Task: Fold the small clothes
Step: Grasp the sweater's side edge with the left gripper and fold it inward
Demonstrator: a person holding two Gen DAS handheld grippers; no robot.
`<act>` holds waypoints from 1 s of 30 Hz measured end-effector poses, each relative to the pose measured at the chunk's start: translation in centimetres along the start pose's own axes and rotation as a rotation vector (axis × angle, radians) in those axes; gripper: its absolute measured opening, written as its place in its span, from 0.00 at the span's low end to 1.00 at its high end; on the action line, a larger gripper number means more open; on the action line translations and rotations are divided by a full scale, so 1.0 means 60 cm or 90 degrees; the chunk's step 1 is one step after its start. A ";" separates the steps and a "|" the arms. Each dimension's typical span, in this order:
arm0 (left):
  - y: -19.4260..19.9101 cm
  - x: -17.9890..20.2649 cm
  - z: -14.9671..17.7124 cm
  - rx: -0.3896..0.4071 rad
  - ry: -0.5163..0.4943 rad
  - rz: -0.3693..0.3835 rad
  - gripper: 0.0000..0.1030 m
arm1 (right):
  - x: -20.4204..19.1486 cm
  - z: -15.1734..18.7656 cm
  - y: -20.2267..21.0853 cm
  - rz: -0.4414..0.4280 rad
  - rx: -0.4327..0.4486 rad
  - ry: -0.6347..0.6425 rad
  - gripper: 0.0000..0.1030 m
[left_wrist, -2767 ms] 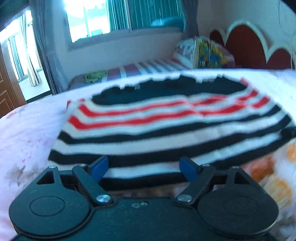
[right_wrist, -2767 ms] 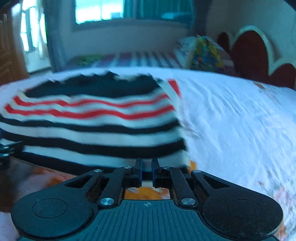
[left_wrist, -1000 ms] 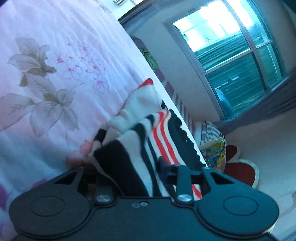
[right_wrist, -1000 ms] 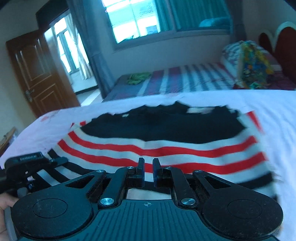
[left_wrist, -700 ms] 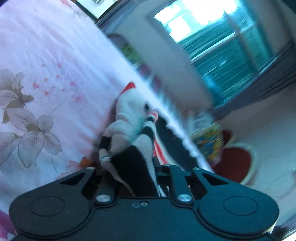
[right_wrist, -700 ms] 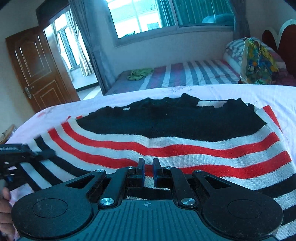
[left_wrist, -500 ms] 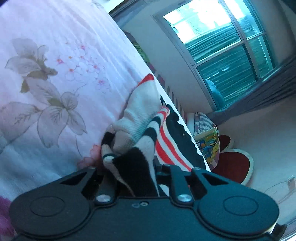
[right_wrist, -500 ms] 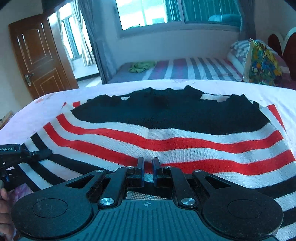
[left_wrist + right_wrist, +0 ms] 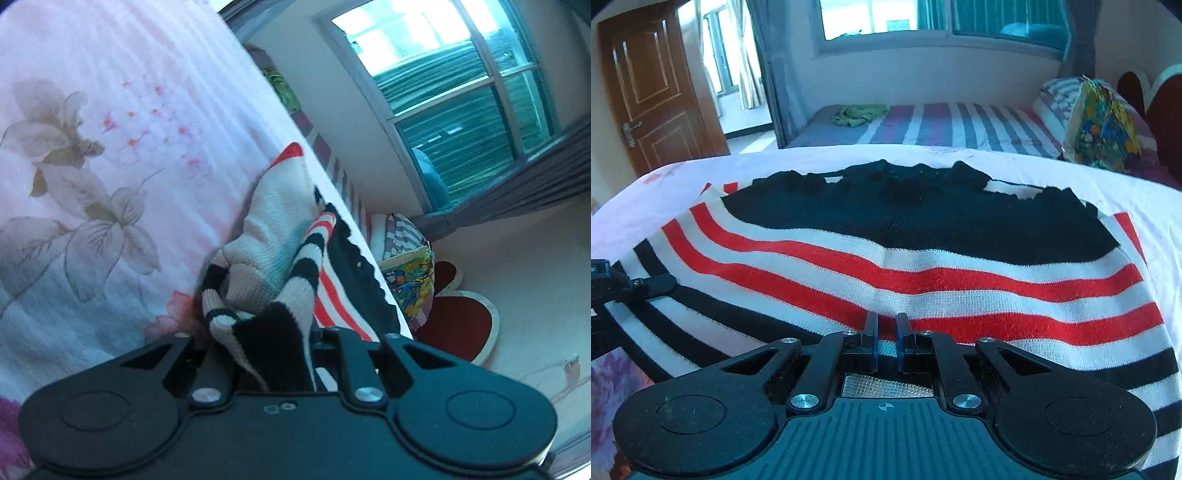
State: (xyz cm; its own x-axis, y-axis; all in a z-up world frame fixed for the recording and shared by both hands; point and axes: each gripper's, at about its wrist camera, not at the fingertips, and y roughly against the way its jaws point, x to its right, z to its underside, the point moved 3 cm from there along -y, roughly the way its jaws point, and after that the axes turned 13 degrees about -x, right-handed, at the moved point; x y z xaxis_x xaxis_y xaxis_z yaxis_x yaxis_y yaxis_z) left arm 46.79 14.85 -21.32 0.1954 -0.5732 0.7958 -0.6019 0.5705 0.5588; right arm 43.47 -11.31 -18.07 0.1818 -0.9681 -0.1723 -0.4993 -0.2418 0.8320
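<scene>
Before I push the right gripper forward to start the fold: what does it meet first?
The sweater. The right gripper points across its red and white stripes, low over the knit; whether it already touches is unclear.

left gripper (image 9: 271,354) fingers: buried in bunched sweater (image 9: 280,258) | sweater hem: cut off by right-wrist frame

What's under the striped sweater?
A floral bedsheet shows around the sweater. Whatever is beneath its middle is covered. The left gripper pinches one bunched edge.
</scene>
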 end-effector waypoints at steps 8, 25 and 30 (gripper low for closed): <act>0.004 0.026 -0.001 0.006 -0.059 -0.026 0.14 | 0.004 0.000 -0.001 -0.009 0.005 -0.001 0.09; -0.058 0.379 0.163 -0.023 -0.409 -0.092 0.13 | 0.216 0.015 0.098 -0.190 0.105 -0.191 0.03; -0.192 0.415 0.283 -0.155 -0.452 -0.089 0.13 | 0.362 0.064 0.179 -0.153 0.146 -0.261 0.03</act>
State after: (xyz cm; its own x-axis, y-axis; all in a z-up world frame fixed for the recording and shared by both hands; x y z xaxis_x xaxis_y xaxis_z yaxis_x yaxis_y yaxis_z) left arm 45.45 -15.98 -11.89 -0.3370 -0.8436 0.4181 -0.4046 0.5307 0.7447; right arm 38.79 -35.19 -14.92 -0.0092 -0.8181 -0.5749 -0.6648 -0.4244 0.6147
